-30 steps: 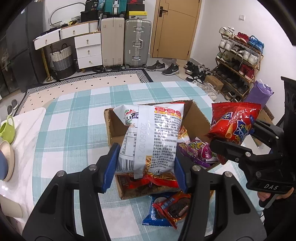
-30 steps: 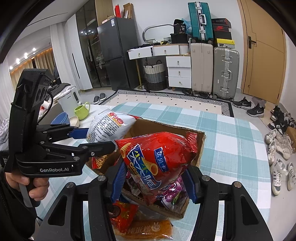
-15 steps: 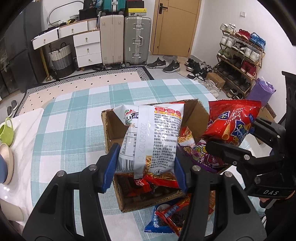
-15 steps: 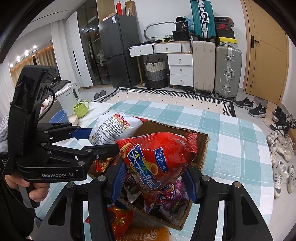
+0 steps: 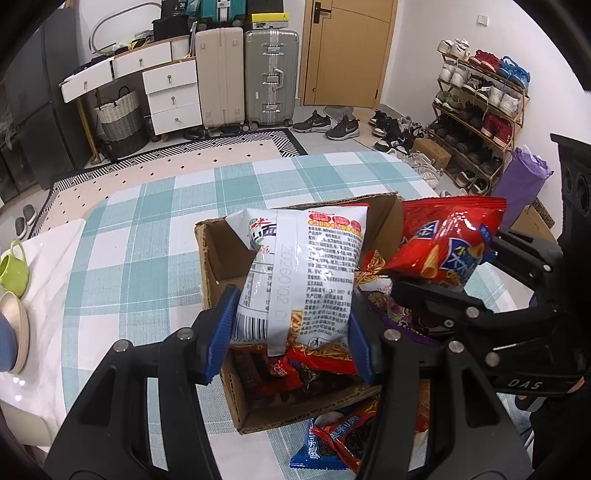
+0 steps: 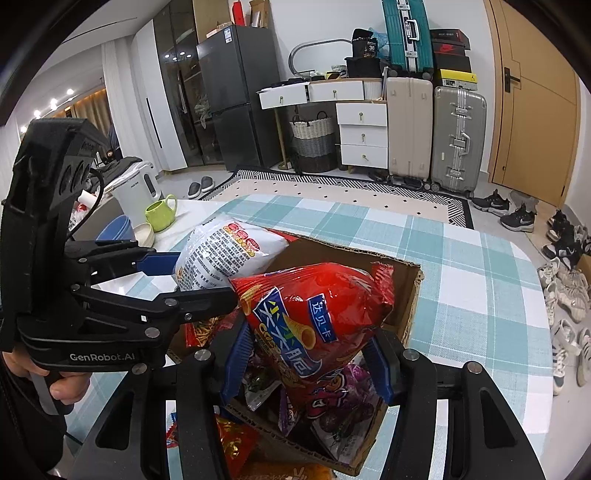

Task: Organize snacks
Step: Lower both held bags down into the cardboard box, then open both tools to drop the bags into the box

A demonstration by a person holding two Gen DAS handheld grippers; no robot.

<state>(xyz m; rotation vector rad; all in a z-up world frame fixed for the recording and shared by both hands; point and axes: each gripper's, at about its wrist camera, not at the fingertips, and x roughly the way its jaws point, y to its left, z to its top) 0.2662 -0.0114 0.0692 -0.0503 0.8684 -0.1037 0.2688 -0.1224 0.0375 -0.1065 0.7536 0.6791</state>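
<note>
Above the open brown cardboard box (image 5: 229, 254) on the teal-checked tablecloth (image 5: 122, 236): white crinkly noodle-snack bag (image 5: 303, 273) pinched between left gripper (image 5: 291, 328) jaws, red glossy cone-snack bag (image 6: 314, 314) pinched by right gripper (image 6: 310, 358), both seemingly poised for dropping in.

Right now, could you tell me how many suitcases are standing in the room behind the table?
3. A beige suitcase and a silver suitcase stand side by side on the floor by the white drawers; a teal suitcase sits on top of the beige one. Others may be hidden.
</note>
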